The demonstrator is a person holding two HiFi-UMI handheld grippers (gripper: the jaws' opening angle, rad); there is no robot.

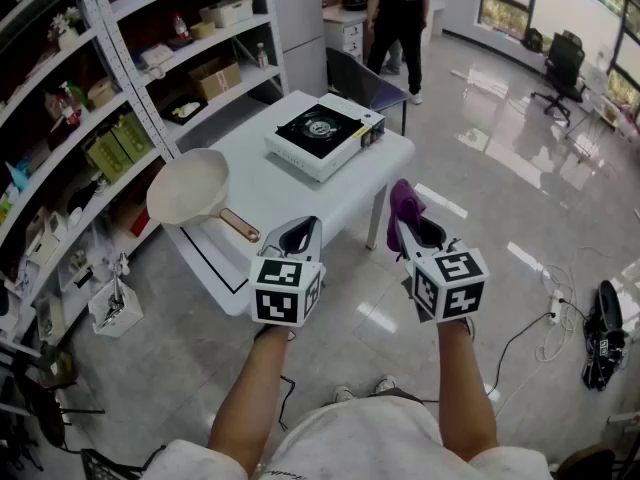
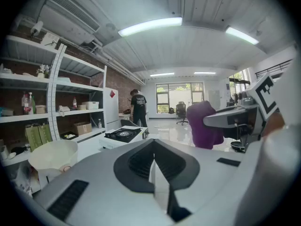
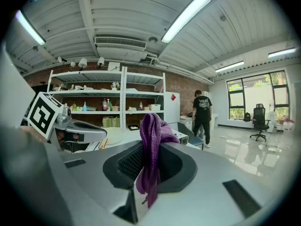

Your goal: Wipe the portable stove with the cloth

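Head view: pan (image 1: pixel 188 190) beside the portable stove (image 1: pixel 322 135). Jaws of the right gripper (image 1: pixel 404 234) clamp the cloth (image 1: pixel 404 200); left gripper (image 1: pixel 308 224) jaws pressed together.

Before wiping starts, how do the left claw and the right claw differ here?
The right claw is shut on the purple cloth, which sticks out past its tips; the left claw is shut with nothing between its jaws. In the head view the left claw appears over the near edge of the white table, the right claw over floor beside it. Shared: both point toward the portable stove and neither touches it.
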